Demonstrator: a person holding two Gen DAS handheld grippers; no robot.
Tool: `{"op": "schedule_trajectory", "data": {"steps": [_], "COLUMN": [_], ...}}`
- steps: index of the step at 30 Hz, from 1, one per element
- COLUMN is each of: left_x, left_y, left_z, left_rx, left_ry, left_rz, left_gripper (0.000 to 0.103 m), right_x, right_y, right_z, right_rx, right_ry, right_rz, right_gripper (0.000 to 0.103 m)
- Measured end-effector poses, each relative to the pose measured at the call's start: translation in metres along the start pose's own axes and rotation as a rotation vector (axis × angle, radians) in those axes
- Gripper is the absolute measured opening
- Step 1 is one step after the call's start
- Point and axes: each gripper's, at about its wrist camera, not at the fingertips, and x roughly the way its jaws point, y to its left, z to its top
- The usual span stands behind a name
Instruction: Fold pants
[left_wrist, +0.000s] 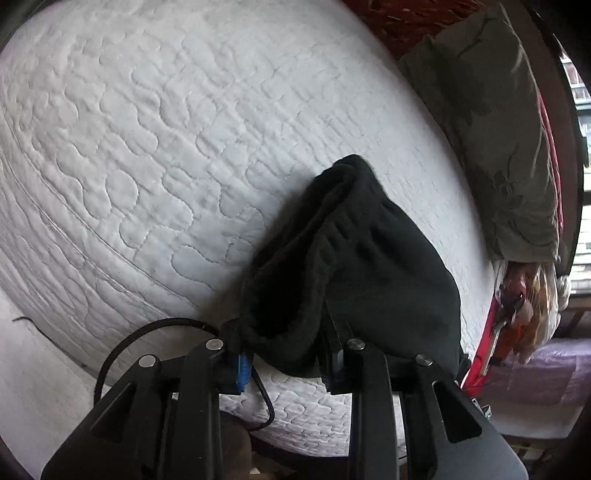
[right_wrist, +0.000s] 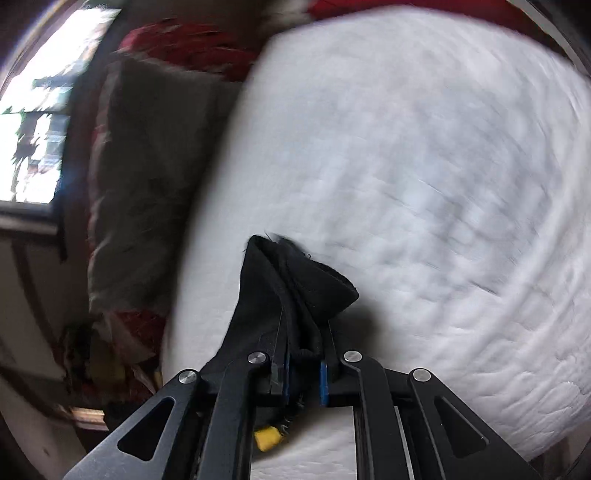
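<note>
Mattress (left_wrist: 155, 147), one, white and quilted, is filling most of both views. Left wrist view, going left to right: one black cable (left_wrist: 122, 343) is looping off the near edge; next, the left gripper (left_wrist: 284, 354) is pinching a bunch of the pants (left_wrist: 351, 258), one black pair, thick fabric wedged between its two fingers and bulging over the right one. Pants are hanging bunched above the mattress, gathered waistband ridges showing near the top. Further right, one olive pillow (left_wrist: 498, 147) is lying along the mattress edge, with red fabric (left_wrist: 550, 147) beside it and a heap of mixed stuff (left_wrist: 524, 302) below; count there is unclear.

Right wrist view is blurring heavily. Left to right: one bright window (right_wrist: 40, 110), the same olive pillow (right_wrist: 155, 177), then the right gripper (right_wrist: 304, 365), jaws nearly together, nipping a thin fold of pants (right_wrist: 295, 280) with a cord running down between the fingers. One small yellow item (right_wrist: 267, 439) is showing under the gripper; I cannot tell what it is. Mattress (right_wrist: 424, 166) is taking up the right side.
</note>
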Motion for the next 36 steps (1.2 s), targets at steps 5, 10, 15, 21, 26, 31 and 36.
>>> {"op": "schedule_trajectory", "data": {"steps": [5, 10, 15, 21, 26, 31, 36], "left_x": [-0.051, -0.080, -0.074, -0.063, -0.086, -0.048, -0.010], "left_y": [-0.006, -0.043, -0.047, 0.003, 0.006, -0.033, -0.051], "left_z": [0.001, 0.008, 0.001, 0.000, 0.020, 0.053, 0.065], "left_rx": [0.085, 0.215, 0.260, 0.161, 0.158, 0.246, 0.278], "left_ry": [-0.062, -0.142, -0.112, -0.066, -0.127, -0.045, 0.061], "left_rz": [-0.052, -0.002, 0.084, 0.018, -0.021, 0.079, 0.120], "left_gripper": [0.028, 0.029, 0.062, 0.062, 0.062, 0.062, 0.062], "right_x": [-0.015, -0.069, -0.081, -0.062, -0.050, -0.026, -0.007], "right_y": [-0.004, 0.007, 0.028, 0.030, 0.034, 0.048, 0.060], "right_z": [-0.007, 0.004, 0.013, 0.007, 0.005, 0.017, 0.022], "right_rx": [-0.016, -0.127, -0.190, -0.168, -0.196, -0.246, -0.297], "right_ry": [0.002, -0.094, -0.097, -0.046, -0.029, 0.010, 0.006], "right_rz": [-0.011, -0.026, 0.000, 0.014, 0.010, -0.056, -0.131], "right_gripper": [0.028, 0.047, 0.050, 0.053, 0.053, 0.054, 0.054]}}
